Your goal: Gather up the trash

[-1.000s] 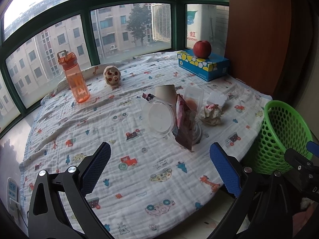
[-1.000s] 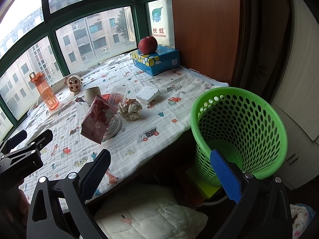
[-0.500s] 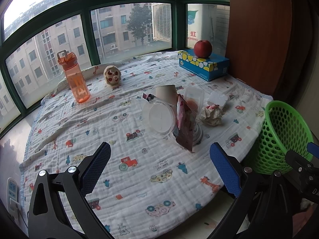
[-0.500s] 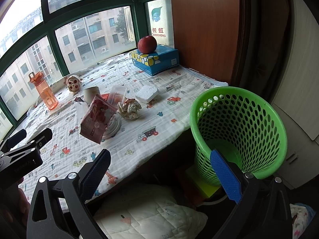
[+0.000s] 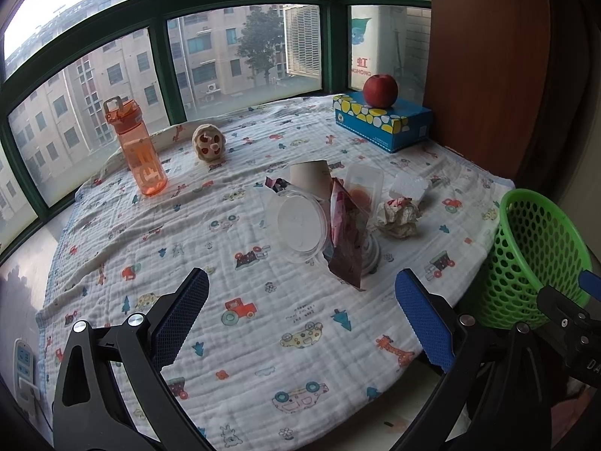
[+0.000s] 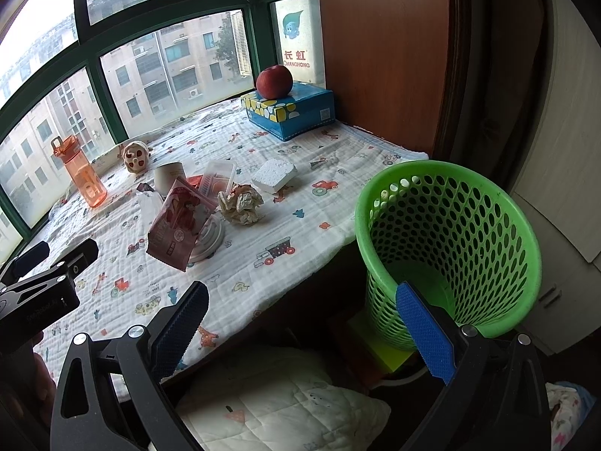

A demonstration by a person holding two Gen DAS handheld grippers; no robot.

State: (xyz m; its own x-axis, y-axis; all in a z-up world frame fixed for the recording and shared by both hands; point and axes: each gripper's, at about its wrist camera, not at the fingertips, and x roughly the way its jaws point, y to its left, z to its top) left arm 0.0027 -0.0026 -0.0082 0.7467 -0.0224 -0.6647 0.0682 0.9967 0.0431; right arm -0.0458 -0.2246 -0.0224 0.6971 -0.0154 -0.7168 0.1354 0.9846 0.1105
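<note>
Left gripper [image 5: 302, 312] and right gripper [image 6: 302, 314]: jaws spread, holding nothing. Crumpled paper [image 6: 241, 203] lies mid-worktop [image 6: 308, 218]; green basket [image 6: 447, 248] stands at its right edge.

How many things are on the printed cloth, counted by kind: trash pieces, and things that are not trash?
Trash: 7 (paper ball, foam block, paper cup, pink carton, clear tray, round lid, small wrapper)
Not trash: 4 (bottle, toy, tissue box, apple)
Total: 11
</note>
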